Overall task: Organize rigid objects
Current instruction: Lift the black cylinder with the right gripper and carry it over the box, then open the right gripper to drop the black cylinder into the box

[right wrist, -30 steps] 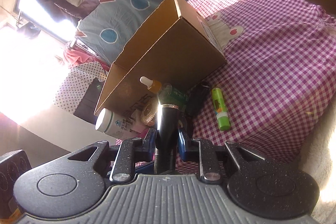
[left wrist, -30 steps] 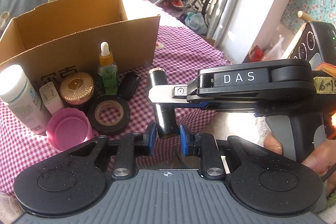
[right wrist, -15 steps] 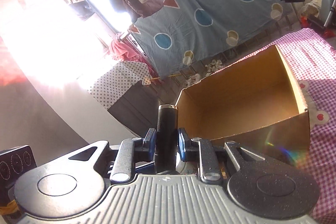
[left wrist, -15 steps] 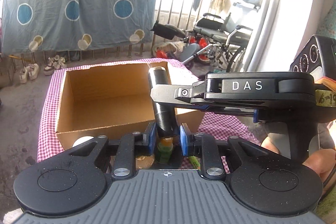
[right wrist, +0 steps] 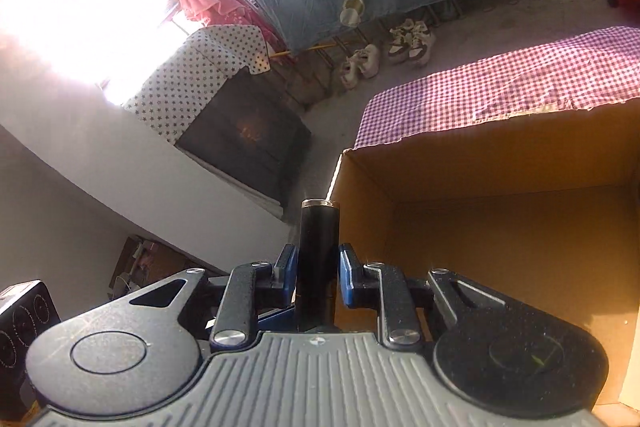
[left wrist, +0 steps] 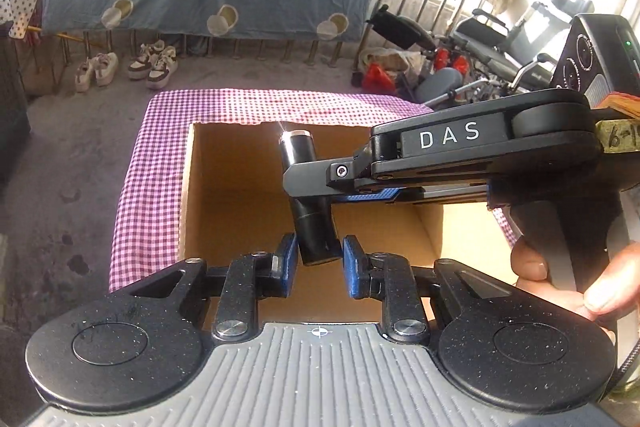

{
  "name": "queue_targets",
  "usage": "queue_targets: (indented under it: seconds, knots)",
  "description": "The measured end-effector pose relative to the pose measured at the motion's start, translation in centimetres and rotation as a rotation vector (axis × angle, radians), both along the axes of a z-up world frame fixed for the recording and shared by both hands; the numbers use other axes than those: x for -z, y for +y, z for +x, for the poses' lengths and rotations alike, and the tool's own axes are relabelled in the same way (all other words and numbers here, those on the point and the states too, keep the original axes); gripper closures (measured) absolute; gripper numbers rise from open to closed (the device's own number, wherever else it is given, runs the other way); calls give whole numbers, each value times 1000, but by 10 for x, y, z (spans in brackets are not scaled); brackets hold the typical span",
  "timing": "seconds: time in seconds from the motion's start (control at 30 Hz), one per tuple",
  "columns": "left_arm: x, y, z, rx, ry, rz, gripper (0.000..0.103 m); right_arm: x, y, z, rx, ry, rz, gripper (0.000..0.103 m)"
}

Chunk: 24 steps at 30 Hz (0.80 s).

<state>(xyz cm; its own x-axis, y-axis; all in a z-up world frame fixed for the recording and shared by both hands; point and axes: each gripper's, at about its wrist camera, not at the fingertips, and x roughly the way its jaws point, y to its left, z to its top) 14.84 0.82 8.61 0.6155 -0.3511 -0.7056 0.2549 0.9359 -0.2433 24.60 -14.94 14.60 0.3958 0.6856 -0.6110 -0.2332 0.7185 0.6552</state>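
A black cylinder with a silver rim [left wrist: 308, 199] is held above the open cardboard box [left wrist: 224, 203]. My left gripper [left wrist: 319, 259] grips its lower end between the blue pads. My right gripper [right wrist: 318, 269] is shut on the same cylinder [right wrist: 319, 247]; its finger crosses the tube from the right in the left wrist view. The box [right wrist: 500, 219] looks empty where its inside shows. The other loose items are out of view.
The box sits on a purple checked tablecloth [left wrist: 160, 163] whose far edge drops to a concrete floor. Shoes [left wrist: 128, 67] stand by a blue hanging cloth. A wheelchair [left wrist: 504, 43] and clutter are at the right. A dark cabinet [right wrist: 248, 147] stands left.
Both grippers have lifted the black cylinder from the table among the other items and carried it up over the open box. Both stay shut on it.
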Motion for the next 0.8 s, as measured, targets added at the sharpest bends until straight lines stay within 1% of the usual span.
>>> queue_targets:
  seconds: [0.03, 0.1, 0.2, 0.37, 0.47, 0.53, 0.57, 0.67, 0.8]
  knots:
    - [6, 3, 7, 2, 17, 11, 79, 12, 2, 9, -3, 48, -4, 79]
    - [14, 6, 15, -11, 40, 34, 78, 26, 7, 30, -19, 111, -10, 79]
    - [19, 10, 18, -34, 45, 78, 78, 55, 14, 58, -45, 208, -9, 79]
    - [16, 24, 15, -65, 44, 54, 73, 95, 32, 91, -83, 285, -84, 79]
    - [12, 29, 12, -77, 32, 48, 73, 111, 42, 105, -82, 308, -122, 80]
    - [7, 30, 13, -86, 11, 55, 73, 117, 46, 113, -68, 317, -123, 78]
    - [6, 30, 10, -87, 2, 56, 72, 117, 48, 116, -63, 306, -132, 78]
    - [1, 29, 4, -88, -13, 58, 70, 110, 48, 119, -36, 291, -153, 77]
    - [-4, 29, 0, -96, -41, 54, 66, 94, 37, 112, -6, 258, -129, 77]
